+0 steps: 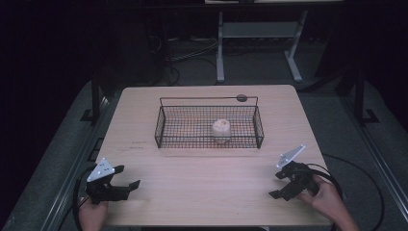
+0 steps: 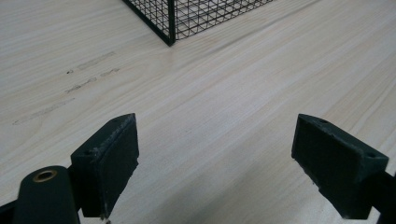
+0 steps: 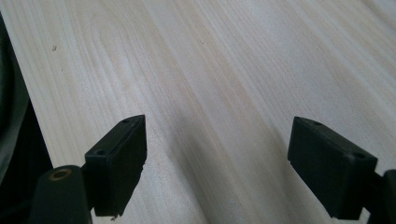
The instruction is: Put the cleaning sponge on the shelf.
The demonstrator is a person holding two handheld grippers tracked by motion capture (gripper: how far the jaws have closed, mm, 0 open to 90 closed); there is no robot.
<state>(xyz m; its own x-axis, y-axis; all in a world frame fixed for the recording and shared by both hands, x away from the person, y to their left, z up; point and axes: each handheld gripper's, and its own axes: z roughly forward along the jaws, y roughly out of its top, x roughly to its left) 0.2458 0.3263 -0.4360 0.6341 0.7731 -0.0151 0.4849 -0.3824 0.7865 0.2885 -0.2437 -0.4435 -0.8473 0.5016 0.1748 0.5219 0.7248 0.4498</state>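
Observation:
A black wire basket stands at the middle of the light wooden table, and a pale, roundish object lies inside it toward the right. My left gripper rests near the table's front left corner, open, nothing between its fingers. One corner of the basket shows ahead of it in the left gripper view. At the front right, my right gripper is held in a hand, open and empty, its jaws wide apart over bare wood.
A dark round spot sits on the table behind the basket. Faint marks lie on the wood left of the basket. Beyond the table stand white desk legs and cables on a dark floor. The table's edge runs beside the right gripper.

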